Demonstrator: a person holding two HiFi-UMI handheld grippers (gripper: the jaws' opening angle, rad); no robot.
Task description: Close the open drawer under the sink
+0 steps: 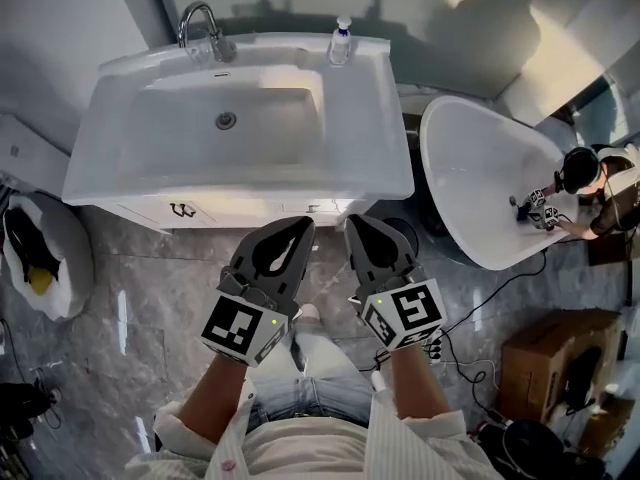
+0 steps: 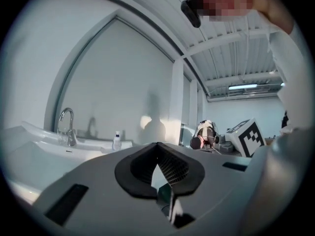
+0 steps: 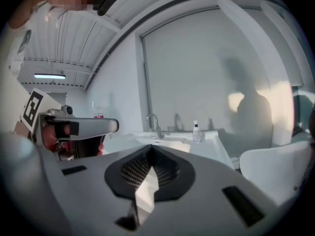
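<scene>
You are at the approach step: the drawer (image 1: 250, 208) shows as a white front strip just below the front rim of the sink (image 1: 240, 181), standing out a little past it, so it looks not yet pushed home. Your left gripper (image 1: 300, 228) and right gripper (image 1: 353, 226) hover side by side just in front of that strip, apart from it, each with its jaws closed together on nothing. Closed tips should do for pushing: next, lower both to the drawer front and press it squarely in under the sink, keeping the push even so it doesn't skew. Only the head view shows the drawer. Both gripper views are tilted up over the sink top, so they give you the faucet (image 3: 153, 126), the bottle (image 3: 197, 132) and the wall behind the sink, but nothing of the drawer front you need to meet.
</scene>
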